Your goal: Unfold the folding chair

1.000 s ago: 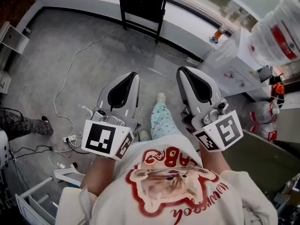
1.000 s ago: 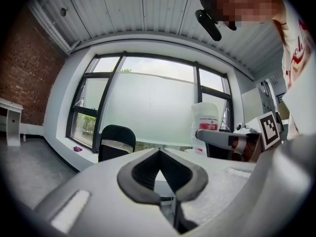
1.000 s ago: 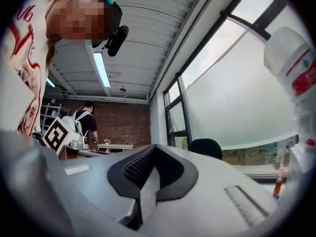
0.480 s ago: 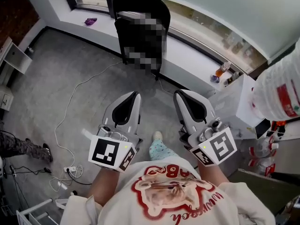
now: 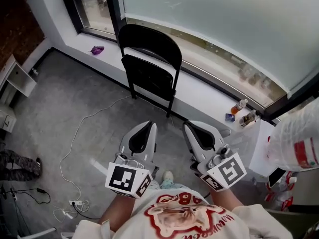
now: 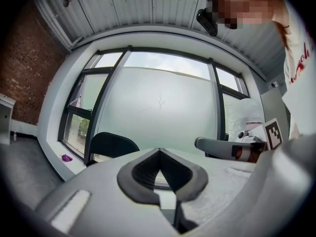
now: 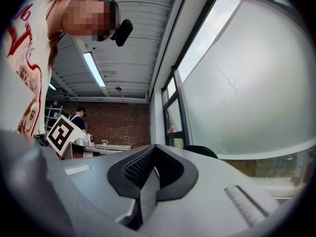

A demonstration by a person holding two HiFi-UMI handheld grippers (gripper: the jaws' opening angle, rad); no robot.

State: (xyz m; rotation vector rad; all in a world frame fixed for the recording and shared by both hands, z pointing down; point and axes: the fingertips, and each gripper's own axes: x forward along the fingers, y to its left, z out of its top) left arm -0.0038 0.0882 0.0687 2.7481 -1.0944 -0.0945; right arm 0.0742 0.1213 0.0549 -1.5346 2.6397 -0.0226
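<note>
Folding chair (image 5: 149, 66), black, stands folded flat on the grey floor (image 5: 60, 98), apparently leaning back against the white sill (image 5: 199, 91) under the frosted window (image 5: 214, 24). Left gripper (image 5: 150, 125) and right gripper (image 5: 188, 126) are held level side by side, well short of it, pointing its way. Each has its jaws clenched together on nothing. A white cable (image 5: 75, 136) trails across the floor at left.
</note>
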